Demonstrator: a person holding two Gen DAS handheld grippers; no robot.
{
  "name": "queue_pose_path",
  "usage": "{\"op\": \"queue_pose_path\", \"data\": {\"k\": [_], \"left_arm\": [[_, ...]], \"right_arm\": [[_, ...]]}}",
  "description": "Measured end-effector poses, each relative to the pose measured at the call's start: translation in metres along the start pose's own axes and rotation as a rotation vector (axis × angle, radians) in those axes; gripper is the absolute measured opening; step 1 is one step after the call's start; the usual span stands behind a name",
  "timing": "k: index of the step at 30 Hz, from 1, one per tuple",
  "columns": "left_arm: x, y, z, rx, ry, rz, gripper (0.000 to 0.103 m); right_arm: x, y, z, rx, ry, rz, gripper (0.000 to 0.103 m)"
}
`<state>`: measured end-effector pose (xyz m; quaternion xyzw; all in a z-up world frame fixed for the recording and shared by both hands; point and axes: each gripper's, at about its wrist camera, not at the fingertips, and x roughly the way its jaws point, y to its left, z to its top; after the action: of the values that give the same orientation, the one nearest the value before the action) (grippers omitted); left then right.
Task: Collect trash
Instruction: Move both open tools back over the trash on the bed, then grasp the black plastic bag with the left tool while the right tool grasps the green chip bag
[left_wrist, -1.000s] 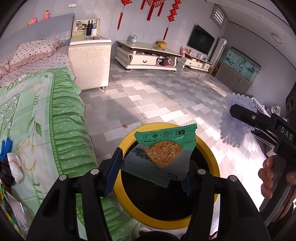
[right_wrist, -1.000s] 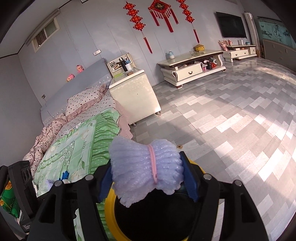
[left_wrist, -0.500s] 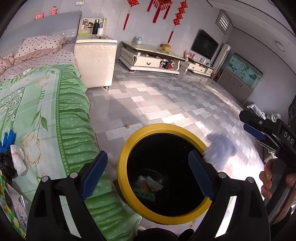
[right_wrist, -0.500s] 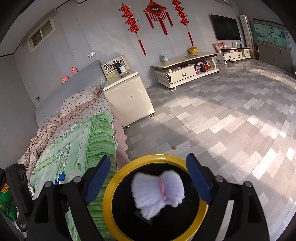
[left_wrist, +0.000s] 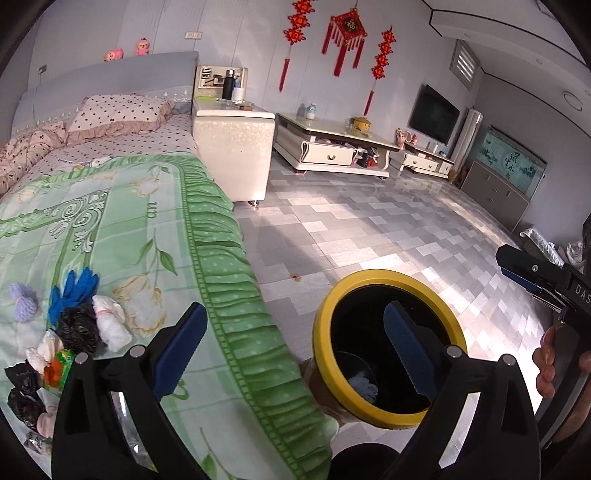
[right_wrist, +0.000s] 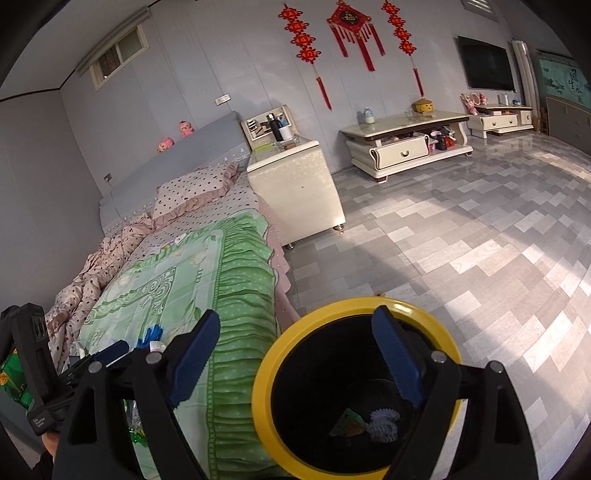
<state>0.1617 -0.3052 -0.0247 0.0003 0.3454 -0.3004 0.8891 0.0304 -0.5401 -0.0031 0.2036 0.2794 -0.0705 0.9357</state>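
Both claws spread empty, left claw (left_wrist: 291, 350), right claw (right_wrist: 295, 363), bin (right_wrist: 266, 369)

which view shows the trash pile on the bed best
The left wrist view. The trash pile lies in plain sight on the bed: blue gloves, black bags, white wads. In the right wrist view only a blue glove tip shows; the rest is blocked.

Yellow-rimmed bin (right_wrist: 264, 373) mouth unobstructed, bed edge (right_wrist: 243, 332) just beside it
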Motion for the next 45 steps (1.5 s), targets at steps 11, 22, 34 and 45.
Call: {"op": "queue_pose_path", "data": {"k": [11,22,34,45], "left_arm": [[-0.071,0.087,-0.011,-0.047,-0.069,0.16,0.093],[-0.119,0.194,-0.042,-0.143,-0.058,0.367,0.093],[-0.125,0.291,-0.095,-0.277,0.013,0.508,0.093],[-0.103,0.337,-0.127,-0.378,0.07,0.522,0.093]], "right_arm": [[0.005,0.089,-0.012,-0.129,0.021,0.139,0.081],[0.03,0.168,-0.043,-0.243,0.105,0.259,0.082],[0.079,0.242,-0.1,-0.376,0.245,0.306,0.082],[0.141,0.294,-0.139,-0.462,0.345,0.295,0.082]]}}
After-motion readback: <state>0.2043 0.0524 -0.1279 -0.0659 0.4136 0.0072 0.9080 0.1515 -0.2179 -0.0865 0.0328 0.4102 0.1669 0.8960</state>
